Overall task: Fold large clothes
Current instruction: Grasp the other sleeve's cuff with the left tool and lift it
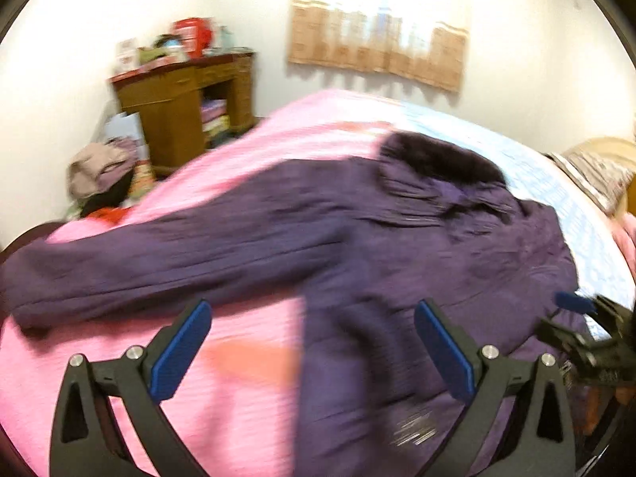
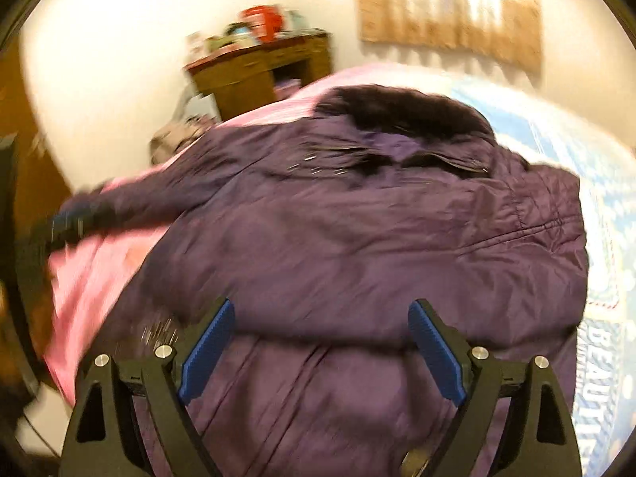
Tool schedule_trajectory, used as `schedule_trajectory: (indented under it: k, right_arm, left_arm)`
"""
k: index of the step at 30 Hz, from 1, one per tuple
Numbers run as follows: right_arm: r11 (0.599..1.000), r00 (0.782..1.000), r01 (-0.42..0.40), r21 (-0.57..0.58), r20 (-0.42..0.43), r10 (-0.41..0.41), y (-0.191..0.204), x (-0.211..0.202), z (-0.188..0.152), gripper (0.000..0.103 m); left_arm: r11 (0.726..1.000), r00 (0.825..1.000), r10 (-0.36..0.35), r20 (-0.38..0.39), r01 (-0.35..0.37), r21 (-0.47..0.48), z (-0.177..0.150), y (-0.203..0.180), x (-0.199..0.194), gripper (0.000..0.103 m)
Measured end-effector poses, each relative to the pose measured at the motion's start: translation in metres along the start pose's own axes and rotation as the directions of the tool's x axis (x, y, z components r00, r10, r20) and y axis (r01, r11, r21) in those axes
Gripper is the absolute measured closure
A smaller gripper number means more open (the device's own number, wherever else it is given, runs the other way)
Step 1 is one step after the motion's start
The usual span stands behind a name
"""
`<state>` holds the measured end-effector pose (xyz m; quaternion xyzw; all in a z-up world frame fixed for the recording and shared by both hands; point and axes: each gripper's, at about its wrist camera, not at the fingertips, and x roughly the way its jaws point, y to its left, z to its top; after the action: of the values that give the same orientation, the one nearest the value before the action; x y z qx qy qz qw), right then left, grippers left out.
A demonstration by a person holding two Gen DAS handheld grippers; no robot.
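A large purple padded coat (image 1: pixel 417 230) with a dark fur collar (image 1: pixel 441 155) lies spread on the bed, one sleeve (image 1: pixel 159 262) stretched out to the left. My left gripper (image 1: pixel 312 318) is open and empty above the coat's lower left edge. My right gripper (image 2: pixel 320 318) is open and empty above the coat's body (image 2: pixel 357 238). The right gripper also shows at the right edge of the left wrist view (image 1: pixel 584 318). The left gripper appears blurred at the left edge of the right wrist view (image 2: pixel 59 230), by the sleeve's end.
The bed has a pink cover (image 1: pixel 238 377) on the left and a light blue patterned cover (image 2: pixel 604 183) on the right. A wooden desk (image 1: pixel 187 95) with clutter stands by the far wall. A pile of clothes (image 1: pixel 103 175) lies beside it. A pillow (image 1: pixel 600 175) sits far right.
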<state>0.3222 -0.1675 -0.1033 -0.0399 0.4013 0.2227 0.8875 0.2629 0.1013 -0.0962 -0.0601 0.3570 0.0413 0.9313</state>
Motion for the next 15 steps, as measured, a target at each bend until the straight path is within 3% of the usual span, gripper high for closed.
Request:
schedule_trajectory:
  k: [4, 6, 8, 10, 12, 14, 15]
  right_arm:
    - [0.996, 0.998, -0.027, -0.080, 0.046, 0.031, 0.031, -0.022, -0.030, 0.014]
    - [0.993, 0.997, -0.040, -0.108, 0.066, 0.048, 0.045, -0.026, -0.040, 0.014]
    - [0.987, 0.996, -0.037, -0.158, 0.079, 0.050, 0.058, -0.025, -0.049, 0.014]
    - [0.976, 0.997, -0.015, -0.218, 0.067, 0.031, 0.072, -0.019, -0.056, 0.014]
    - [0.958, 0.998, -0.004, -0.285, 0.061, 0.022, 0.087, -0.017, -0.062, 0.014]
    - [0.938, 0.997, 0.004, -0.346, 0.069, 0.022, 0.098, -0.018, -0.068, 0.014]
    - [0.926, 0.997, 0.010, -0.378, 0.076, 0.020, 0.104, -0.019, -0.071, 0.014]
  left_arm:
    - [0.984, 0.997, 0.079, -0.017, -0.080, -0.161, -0.015, 0.094, -0.025, 0.000]
    - [0.939, 0.996, 0.075, -0.038, -0.083, -0.334, -0.026, 0.151, -0.032, 0.000]
    - [0.855, 0.998, 0.034, -0.052, -0.056, -0.515, -0.041, 0.202, -0.033, 0.000]
    - [0.741, 0.999, -0.010, -0.034, -0.015, -0.671, -0.058, 0.246, -0.030, 0.000]
    - [0.648, 0.997, -0.075, 0.022, 0.066, -0.759, -0.069, 0.267, -0.026, 0.000]
    - [0.586, 0.988, -0.118, 0.102, 0.152, -0.796, -0.073, 0.278, -0.024, 0.000]
    - [0.575, 0.984, -0.126, 0.123, 0.173, -0.800, -0.072, 0.280, -0.023, 0.000]
